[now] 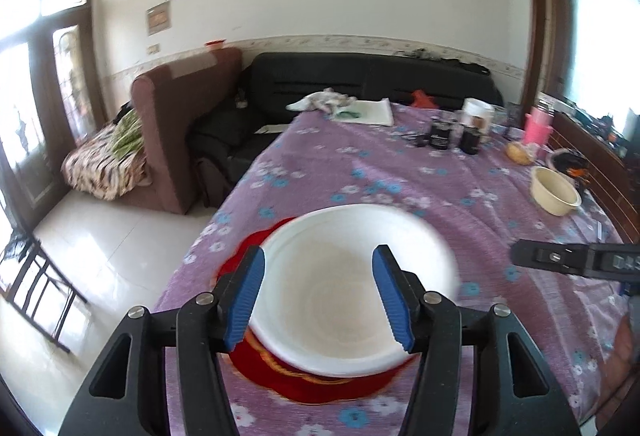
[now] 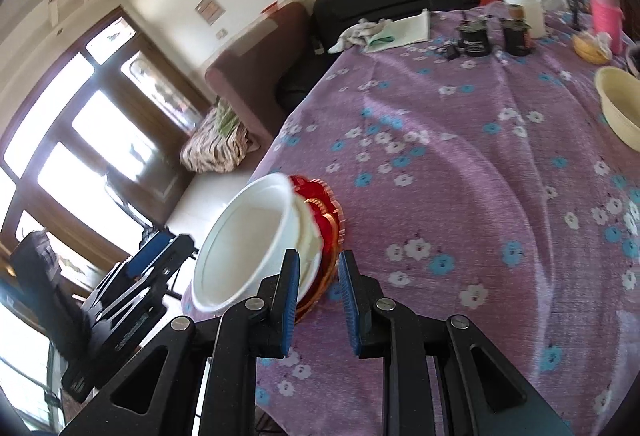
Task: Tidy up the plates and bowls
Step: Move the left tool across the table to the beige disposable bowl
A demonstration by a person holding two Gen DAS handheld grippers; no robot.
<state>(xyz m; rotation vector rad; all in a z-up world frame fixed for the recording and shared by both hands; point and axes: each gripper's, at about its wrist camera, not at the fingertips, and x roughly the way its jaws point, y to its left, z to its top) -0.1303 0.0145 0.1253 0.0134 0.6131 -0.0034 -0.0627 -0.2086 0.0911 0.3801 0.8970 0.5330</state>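
**White bowl nested on the red plate at the table's near corner, both grippers hovering open**

Your left gripper (image 1: 318,296) hangs directly above the white bowl (image 1: 352,292) with its blue pads (image 1: 248,300) spread wide, one to each side of the bowl's opening and gripping nothing. From that view you look straight down into the bowl, which suggests you are lined up over it rather than on its rim.

The white bowl sits on the red plate (image 1: 320,384), whose scalloped, gold-trimmed edge shows around the near and left sides. In the right wrist view a second pale rim seems to lie between bowl and plate, though blur makes that uncertain. The stack makes sense for the task: widest piece at the bottom, deeper ones nested on top, all close to the corner of the purple floral tablecloth (image 2: 460,176).

Your right gripper (image 2: 318,306) waits just beside the stack with a narrower gap between its pads, which close on nothing; the plate edge lies just ahead of the left pad.

The cream bowl (image 1: 556,192) stands well apart at the far right edge of the table, near the pink cup (image 1: 538,128). It looks like the piece not yet gathered, so the right side seems better placed to fetch it.
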